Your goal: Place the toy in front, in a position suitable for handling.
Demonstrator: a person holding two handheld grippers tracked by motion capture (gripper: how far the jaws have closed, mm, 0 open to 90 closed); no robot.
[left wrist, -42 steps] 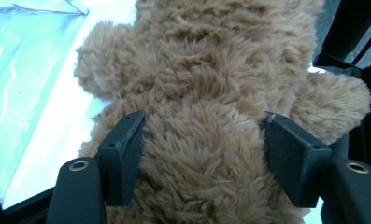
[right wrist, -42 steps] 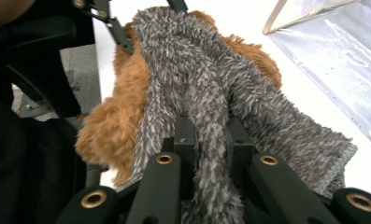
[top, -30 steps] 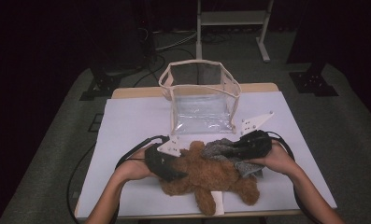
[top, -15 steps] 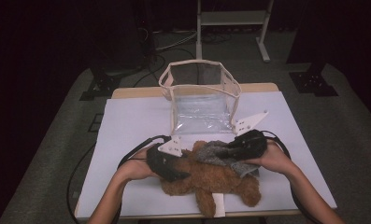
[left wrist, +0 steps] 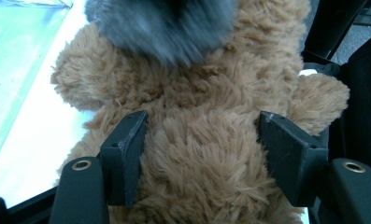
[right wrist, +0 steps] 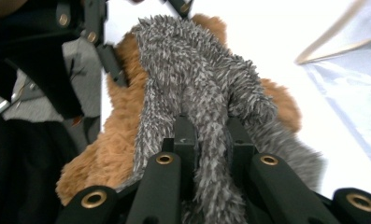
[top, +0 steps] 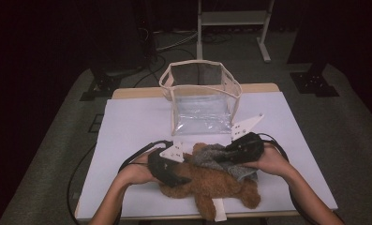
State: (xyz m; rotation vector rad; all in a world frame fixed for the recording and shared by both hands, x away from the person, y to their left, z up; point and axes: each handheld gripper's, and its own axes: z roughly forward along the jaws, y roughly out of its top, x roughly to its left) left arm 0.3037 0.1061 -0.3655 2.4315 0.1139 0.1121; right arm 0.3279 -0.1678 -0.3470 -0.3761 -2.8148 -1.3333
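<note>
Right gripper view: grey fur between claw jaws.

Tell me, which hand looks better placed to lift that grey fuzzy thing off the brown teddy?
Probably the right. The right gripper is already shut on the grey fuzzy cloth, while the left gripper clasps the brown teddy, likely holding it down.

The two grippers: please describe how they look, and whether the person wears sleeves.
Both the left gripper and the right gripper are black, each topped by a pale three-cornered plate and trailing a black cable. Brass-coloured rivets mark the jaw arms. The forearms are bare, no sleeves.
</note>
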